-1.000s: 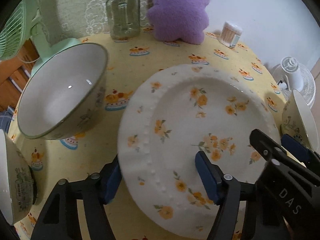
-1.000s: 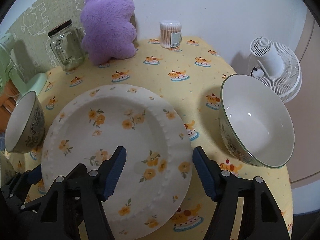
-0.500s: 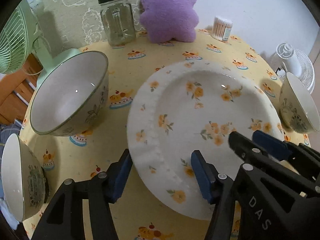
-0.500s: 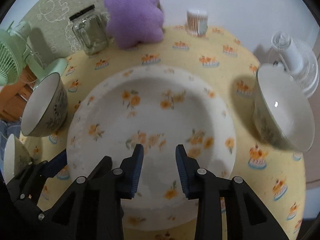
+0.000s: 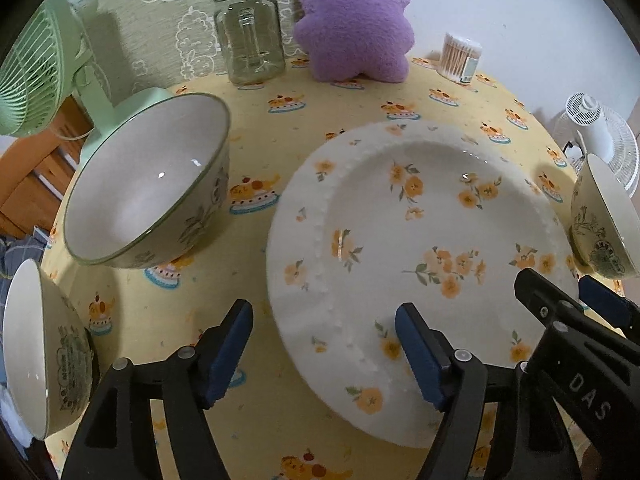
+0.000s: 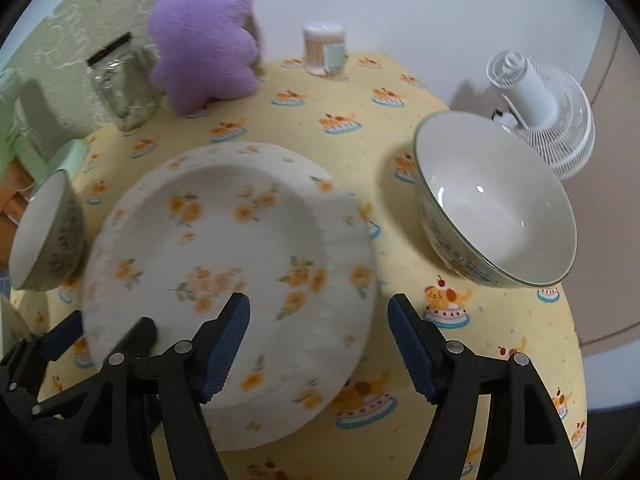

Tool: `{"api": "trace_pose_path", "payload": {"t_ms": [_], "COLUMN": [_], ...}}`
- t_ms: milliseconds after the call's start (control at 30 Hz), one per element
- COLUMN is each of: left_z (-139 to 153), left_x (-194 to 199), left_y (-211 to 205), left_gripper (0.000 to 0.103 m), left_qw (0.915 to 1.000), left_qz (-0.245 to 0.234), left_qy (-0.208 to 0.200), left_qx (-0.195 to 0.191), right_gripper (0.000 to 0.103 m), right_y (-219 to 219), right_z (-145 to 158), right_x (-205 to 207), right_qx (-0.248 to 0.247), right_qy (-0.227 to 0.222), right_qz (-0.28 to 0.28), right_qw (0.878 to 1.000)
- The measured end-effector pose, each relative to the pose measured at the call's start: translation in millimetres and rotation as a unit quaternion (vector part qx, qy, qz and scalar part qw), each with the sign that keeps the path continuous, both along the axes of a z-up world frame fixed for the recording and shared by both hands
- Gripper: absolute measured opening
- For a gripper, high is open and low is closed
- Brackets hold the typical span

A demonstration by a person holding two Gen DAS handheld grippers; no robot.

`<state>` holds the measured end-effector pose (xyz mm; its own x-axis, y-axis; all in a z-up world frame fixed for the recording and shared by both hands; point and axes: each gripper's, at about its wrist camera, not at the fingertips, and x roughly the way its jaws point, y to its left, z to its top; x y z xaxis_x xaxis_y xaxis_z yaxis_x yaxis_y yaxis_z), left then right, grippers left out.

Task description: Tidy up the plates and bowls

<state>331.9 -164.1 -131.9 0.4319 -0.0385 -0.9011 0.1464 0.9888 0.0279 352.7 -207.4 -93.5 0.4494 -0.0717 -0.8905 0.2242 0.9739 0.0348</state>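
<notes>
A white plate with orange flowers (image 5: 420,240) lies on the yellow tablecloth; it also shows in the right wrist view (image 6: 224,264). My left gripper (image 5: 324,352) is open, straddling the plate's near left rim. My right gripper (image 6: 318,344) is open over the plate's near right rim and holds nothing. A green-rimmed bowl (image 5: 148,184) stands left of the plate. A second bowl (image 6: 492,208) stands to the right. A third bowl (image 5: 36,344) sits at the far left edge.
At the back stand a glass jar (image 5: 250,36), a purple plush (image 5: 352,20) and a cotton-swab tub (image 5: 460,56). A green fan (image 5: 44,68) is at the left and a white fan (image 6: 536,104) beyond the table's right edge.
My right gripper was nearly shut half a second ago and has opened wide, shifting right. My left gripper has stayed open by the plate's left rim.
</notes>
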Motion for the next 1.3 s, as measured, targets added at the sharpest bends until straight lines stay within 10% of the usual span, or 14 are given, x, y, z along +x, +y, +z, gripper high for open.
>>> {"api": "trace_pose_path", "payload": {"t_ms": [1300], "left_z": [13.5], "left_x": [36.0], "left_y": [89.9], "left_gripper": [0.08], "left_qw": [0.9995], "left_qz": [0.024], "left_qy": [0.017], "left_qx": [0.015], "right_gripper": [0.07], "right_y": [22.8], "right_z": [-10.2], "right_x": [7.2], "right_qx": [0.006], "right_qy": [0.022], "right_qz": [0.06], "right_qw": [0.998]}}
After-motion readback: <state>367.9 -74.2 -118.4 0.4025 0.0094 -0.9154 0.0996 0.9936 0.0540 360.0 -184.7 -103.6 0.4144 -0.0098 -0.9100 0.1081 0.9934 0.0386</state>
